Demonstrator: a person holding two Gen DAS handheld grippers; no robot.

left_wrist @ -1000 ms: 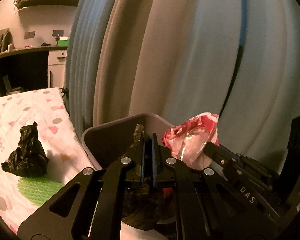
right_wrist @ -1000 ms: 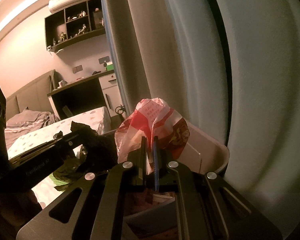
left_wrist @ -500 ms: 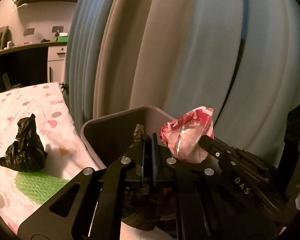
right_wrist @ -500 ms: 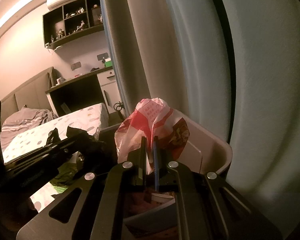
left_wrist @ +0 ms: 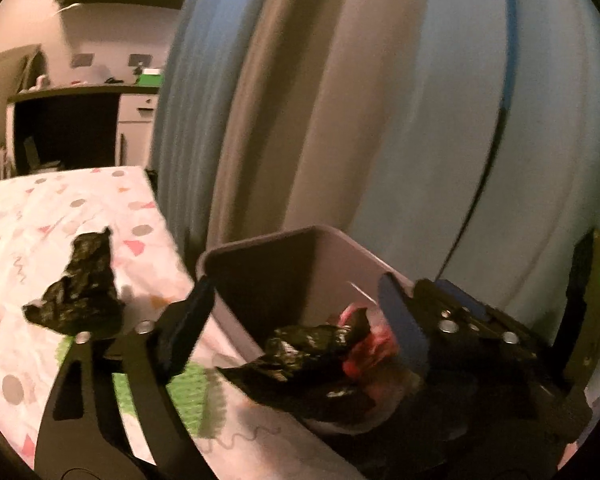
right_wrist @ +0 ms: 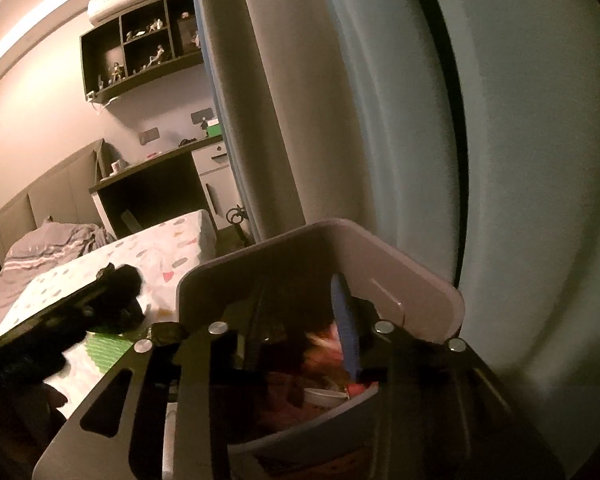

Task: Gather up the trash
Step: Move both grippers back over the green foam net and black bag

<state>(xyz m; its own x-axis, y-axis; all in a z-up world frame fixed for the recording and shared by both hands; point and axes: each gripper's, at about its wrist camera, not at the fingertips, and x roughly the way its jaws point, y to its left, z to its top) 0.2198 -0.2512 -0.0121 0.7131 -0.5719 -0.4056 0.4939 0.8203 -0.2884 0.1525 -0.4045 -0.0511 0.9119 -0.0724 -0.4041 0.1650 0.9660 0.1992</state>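
A grey trash bin (left_wrist: 260, 248) stands beside the patterned table (left_wrist: 28, 208) and also shows in the right wrist view (right_wrist: 380, 248). My left gripper (left_wrist: 296, 316) is open over the bin. A crumpled black bag (left_wrist: 312, 344) lies inside the bin, free of the fingers. My right gripper (right_wrist: 300, 312) is open over the bin too. The red-and-white wrapper (left_wrist: 364, 348) lies inside the bin next to the black bag; it is blurred in the right wrist view (right_wrist: 324, 344). A second black bag (left_wrist: 80, 284) lies on the table.
A green mesh sheet (left_wrist: 184, 396) lies on the table near the bin. Curtains (left_wrist: 340, 120) hang right behind the bin. A desk (right_wrist: 156, 188) and a bed (right_wrist: 52, 248) stand farther back.
Both grippers have opened. The black bag left my left gripper and the red-and-white wrapper left my right gripper; both have dropped into the bin.
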